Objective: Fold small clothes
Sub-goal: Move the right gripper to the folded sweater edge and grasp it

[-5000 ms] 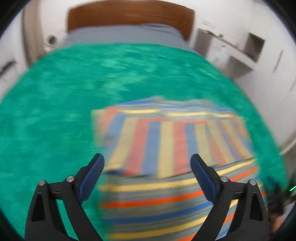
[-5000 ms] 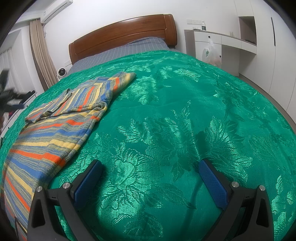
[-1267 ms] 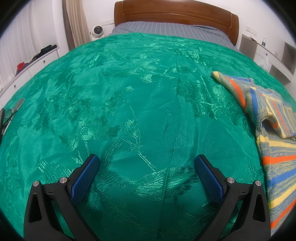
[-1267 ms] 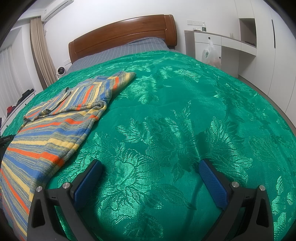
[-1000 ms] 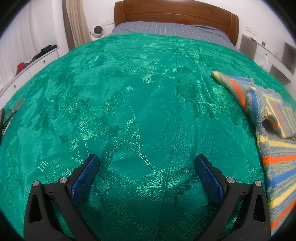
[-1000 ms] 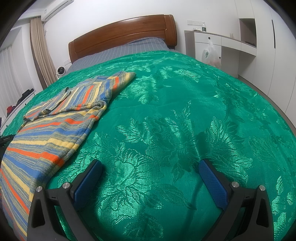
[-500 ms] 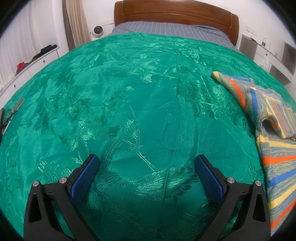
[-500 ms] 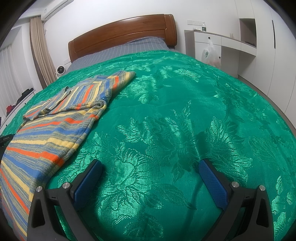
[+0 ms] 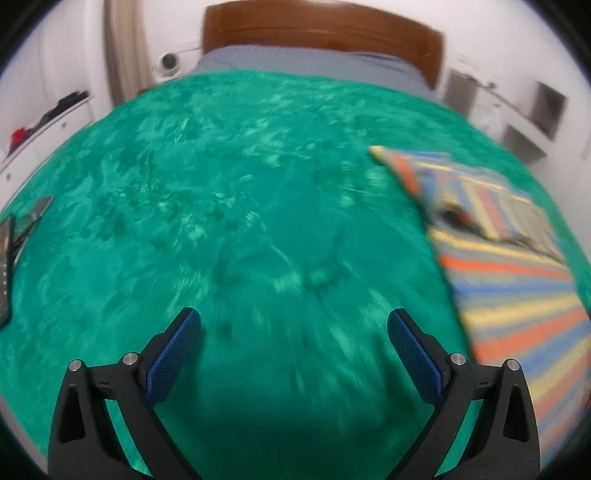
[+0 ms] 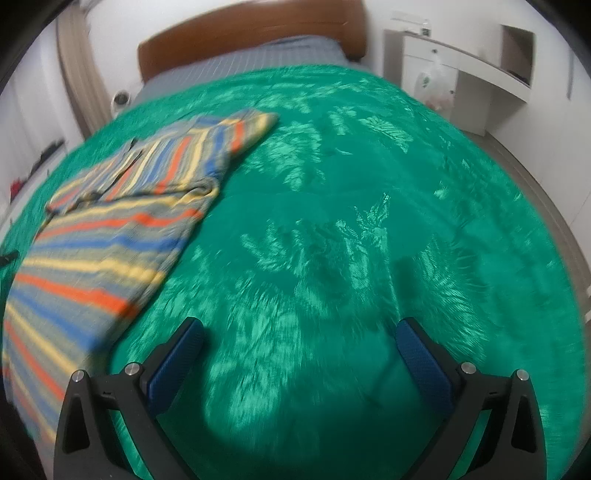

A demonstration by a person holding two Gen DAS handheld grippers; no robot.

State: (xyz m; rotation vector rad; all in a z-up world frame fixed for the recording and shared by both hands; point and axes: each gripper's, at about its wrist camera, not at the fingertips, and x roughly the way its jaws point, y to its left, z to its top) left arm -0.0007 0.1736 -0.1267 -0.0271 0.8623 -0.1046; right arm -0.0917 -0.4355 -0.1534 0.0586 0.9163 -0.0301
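A striped garment (image 9: 509,266) in blue, yellow, orange and grey lies on the green bedspread (image 9: 240,206), its top part folded over. In the left wrist view it is at the right edge; in the right wrist view the garment (image 10: 110,229) is at the left. My left gripper (image 9: 293,343) is open and empty above bare bedspread, left of the garment. My right gripper (image 10: 299,350) is open and empty above bare bedspread (image 10: 369,229), right of the garment. Both views are blurred by motion.
A wooden headboard (image 9: 321,29) and grey sheet (image 9: 306,62) are at the far end. White cabinets (image 10: 461,70) stand on the right of the bed. A dark object (image 9: 11,251) lies at the bed's left edge.
Both grippers have lifted and moved; both views are now blurred. The garment sits nearer the middle in each view. Jaws stay open.
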